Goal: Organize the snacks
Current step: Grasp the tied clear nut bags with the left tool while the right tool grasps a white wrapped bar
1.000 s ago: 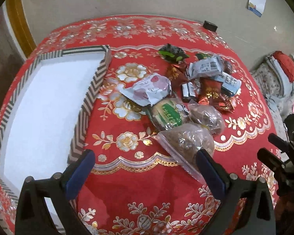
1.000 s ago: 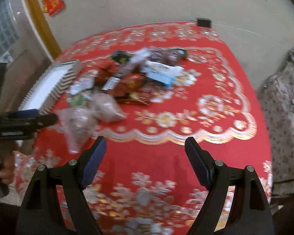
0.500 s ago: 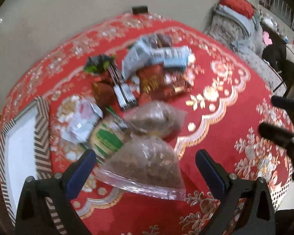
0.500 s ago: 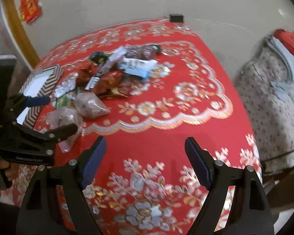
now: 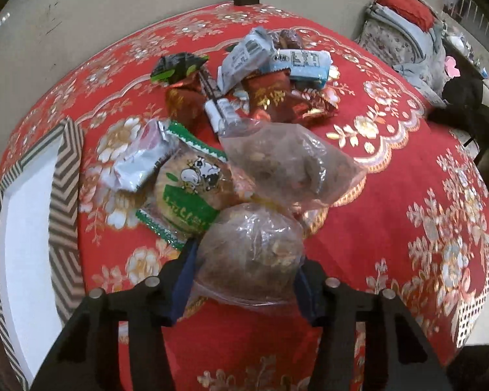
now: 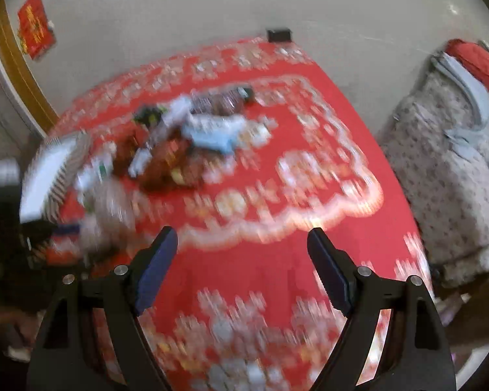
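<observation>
Red floral tablecloth (image 5: 391,228) carries a snack pile beside the chevron-edged box (image 5: 65,195). Half a second ago the left gripper (image 5: 244,280) stood apart short of the near clear bag of nuts (image 5: 251,257); its jaws now clamp that bag (box transfer likely next). Right gripper (image 6: 241,267) hangs apart, empty, view blurred.
</observation>
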The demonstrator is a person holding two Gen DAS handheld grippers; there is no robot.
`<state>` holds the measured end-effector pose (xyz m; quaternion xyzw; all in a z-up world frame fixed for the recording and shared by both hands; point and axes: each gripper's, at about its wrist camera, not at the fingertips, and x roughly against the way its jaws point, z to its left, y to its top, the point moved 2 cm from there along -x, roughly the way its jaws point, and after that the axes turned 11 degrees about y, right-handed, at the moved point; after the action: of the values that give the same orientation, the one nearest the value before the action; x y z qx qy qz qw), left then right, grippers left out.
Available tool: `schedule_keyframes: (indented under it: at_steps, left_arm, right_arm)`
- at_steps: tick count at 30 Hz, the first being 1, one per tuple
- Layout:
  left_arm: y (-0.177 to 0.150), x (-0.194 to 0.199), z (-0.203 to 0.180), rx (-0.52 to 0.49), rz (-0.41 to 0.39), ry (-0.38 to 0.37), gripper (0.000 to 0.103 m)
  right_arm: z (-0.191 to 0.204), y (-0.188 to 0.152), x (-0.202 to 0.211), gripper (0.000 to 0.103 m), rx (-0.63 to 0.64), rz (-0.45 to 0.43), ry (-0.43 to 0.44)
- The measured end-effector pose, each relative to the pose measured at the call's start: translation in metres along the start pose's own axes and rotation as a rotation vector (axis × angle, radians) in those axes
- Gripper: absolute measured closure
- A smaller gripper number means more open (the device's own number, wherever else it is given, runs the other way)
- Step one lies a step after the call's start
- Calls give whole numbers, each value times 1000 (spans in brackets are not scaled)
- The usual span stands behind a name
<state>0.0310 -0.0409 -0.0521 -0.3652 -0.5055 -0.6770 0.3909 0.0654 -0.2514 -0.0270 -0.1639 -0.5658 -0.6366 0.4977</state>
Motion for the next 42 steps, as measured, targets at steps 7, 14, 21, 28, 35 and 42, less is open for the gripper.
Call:
schedule_keyframes:
  at_steps: [7,14,21,28,35,42]
  left_arm:
    - [-22,22,15,6,2,-44,53]
    - [-27,21,34,73,4,-39,54]
    - [-27,20,34,82,0,-58,54]
    - [-26,19,33,88,2,-70,54]
    - [-23,28,43,167,-36,-138,54]
    - [-21,41,44,190,-69,-137,54]
  right_arm:
    - [22,74,-54,20,155,29,131]
    - [45,110,-83,20,209,66,269]
    - [52,116,-133,42,103,160,245]
    - [55,118,-154,80,81,206,253]
    - [68,118,-115,86,86,131,333]
    - [64,93,-66,86,16,73,393]
